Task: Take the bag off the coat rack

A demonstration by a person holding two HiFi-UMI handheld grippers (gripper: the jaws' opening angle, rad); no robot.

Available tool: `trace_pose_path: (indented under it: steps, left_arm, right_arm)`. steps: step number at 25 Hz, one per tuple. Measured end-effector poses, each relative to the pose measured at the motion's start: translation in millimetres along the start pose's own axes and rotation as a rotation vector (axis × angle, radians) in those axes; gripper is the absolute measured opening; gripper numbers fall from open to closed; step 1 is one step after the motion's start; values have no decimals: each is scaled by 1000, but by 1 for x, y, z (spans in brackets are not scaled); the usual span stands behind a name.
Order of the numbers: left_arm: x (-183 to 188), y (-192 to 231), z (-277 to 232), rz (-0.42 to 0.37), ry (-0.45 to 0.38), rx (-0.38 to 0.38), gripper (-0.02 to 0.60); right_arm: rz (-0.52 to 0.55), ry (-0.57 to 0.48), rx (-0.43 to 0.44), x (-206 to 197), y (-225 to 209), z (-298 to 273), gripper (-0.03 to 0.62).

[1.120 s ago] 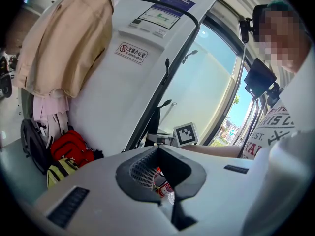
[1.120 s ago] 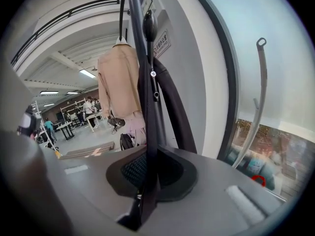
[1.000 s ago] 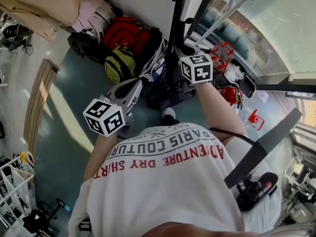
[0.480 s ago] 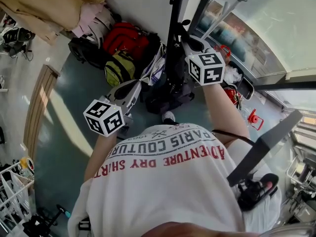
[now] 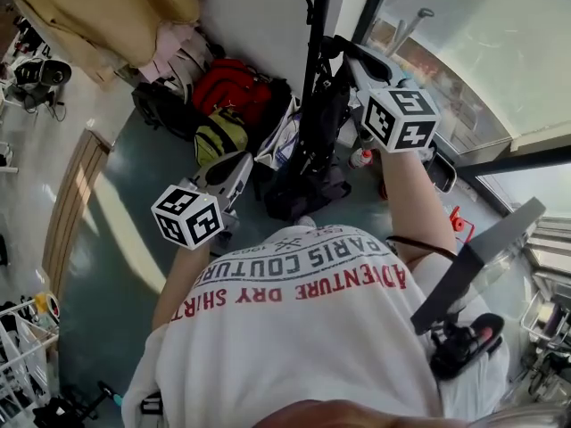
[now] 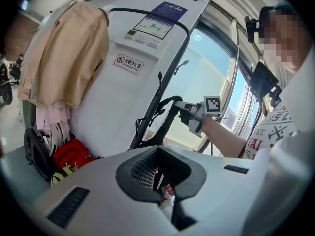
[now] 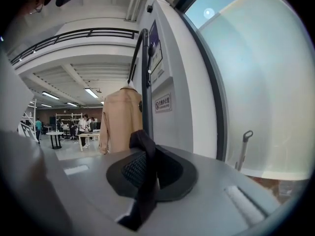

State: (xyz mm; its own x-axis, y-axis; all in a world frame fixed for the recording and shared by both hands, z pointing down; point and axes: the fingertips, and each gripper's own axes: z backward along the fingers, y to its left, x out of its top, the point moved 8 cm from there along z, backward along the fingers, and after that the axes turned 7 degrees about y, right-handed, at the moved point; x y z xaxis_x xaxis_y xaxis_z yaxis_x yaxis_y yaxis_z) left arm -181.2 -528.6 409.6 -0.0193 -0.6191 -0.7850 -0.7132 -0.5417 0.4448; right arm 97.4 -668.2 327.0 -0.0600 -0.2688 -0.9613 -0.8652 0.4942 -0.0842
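Observation:
A black bag [image 5: 321,127] hangs against the black coat rack pole [image 5: 314,25] in the head view. My right gripper [image 5: 351,50] is raised beside the pole's upper part, shut on the bag's black strap [image 7: 146,181], which runs up between its jaws. In the left gripper view the right gripper [image 6: 184,107] holds the strap loop [image 6: 165,114] next to the slanting pole [image 6: 167,82]. My left gripper [image 5: 239,162] stays lower and to the left, away from the bag, jaws together with nothing in them.
Piled on the floor at the foot of the rack are a red backpack [image 5: 234,83], a yellow-green bag [image 5: 219,132] and dark bags. A beige coat [image 5: 107,12] hangs to the left. A white wall lies behind the rack, and a glass wall [image 5: 482,52] stands to the right.
My right gripper has risen along the pole with the strap in it, and the bag has come up with it. The left gripper has barely moved.

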Motion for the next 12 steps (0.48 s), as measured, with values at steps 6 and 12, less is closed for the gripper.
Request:
trace_pose_path:
  steps: [6,12]
  left_arm:
    - [-5,-13,12,-8,-12,-2,2]
    - [-18,-20,14,-11,-14,-11,2]
  right_arm:
    - [0,-77,-7,20,6,40,9]
    - [-14,-89,-20,0,10,73,9]
